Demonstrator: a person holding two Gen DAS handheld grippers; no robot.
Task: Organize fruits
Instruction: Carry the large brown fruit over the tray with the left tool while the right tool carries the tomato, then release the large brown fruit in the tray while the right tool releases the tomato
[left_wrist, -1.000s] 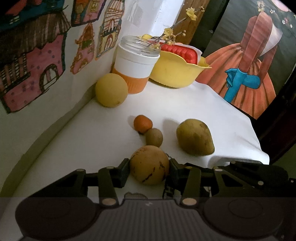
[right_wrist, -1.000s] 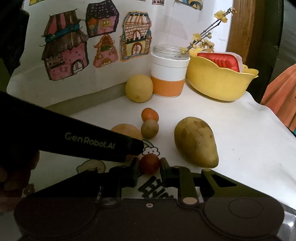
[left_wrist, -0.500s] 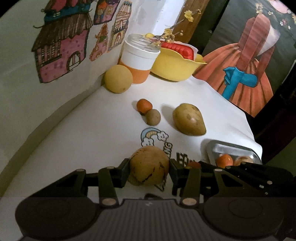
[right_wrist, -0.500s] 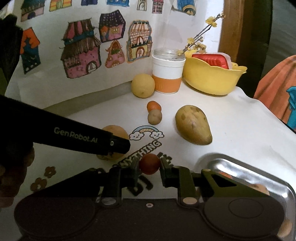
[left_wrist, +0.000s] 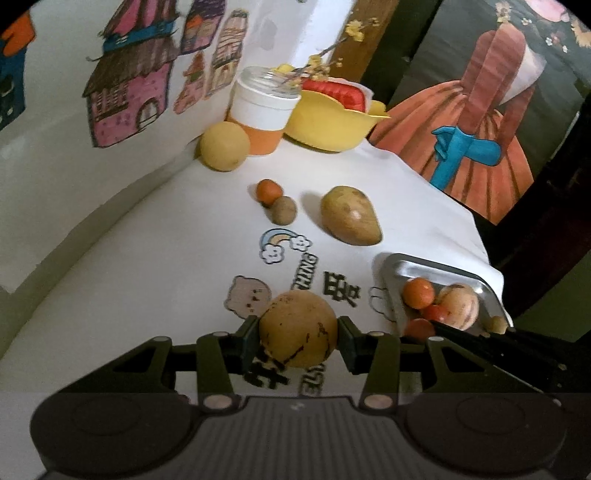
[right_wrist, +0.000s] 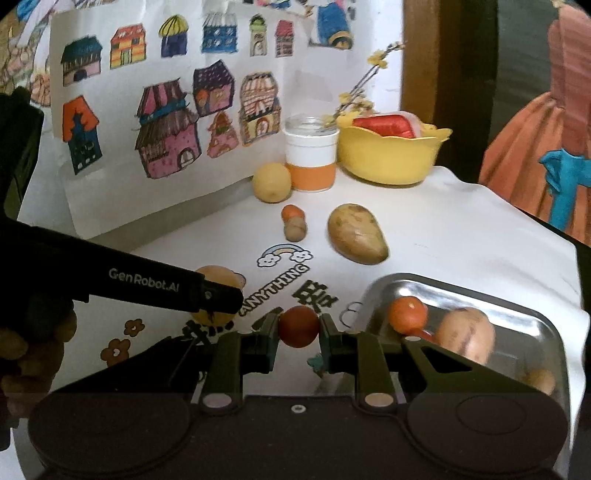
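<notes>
White printed tablecloth, metal tray, yellow bowl, jar, mango, loose fruits.

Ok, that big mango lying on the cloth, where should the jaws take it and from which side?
Grip the mango across its narrower middle, coming from above. It lies flat with the pointed end toward the tray, so jaws set crosswise to its long axis fit best. Both sides are bare cloth.

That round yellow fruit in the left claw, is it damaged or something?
It looks marked rather than broken. The round yellow fruit held in the left gripper has dark brown streaks and specks across its lower skin, unlike the cleaner yellow ball-shaped fruit by the cup. No split or leak shows.
</notes>
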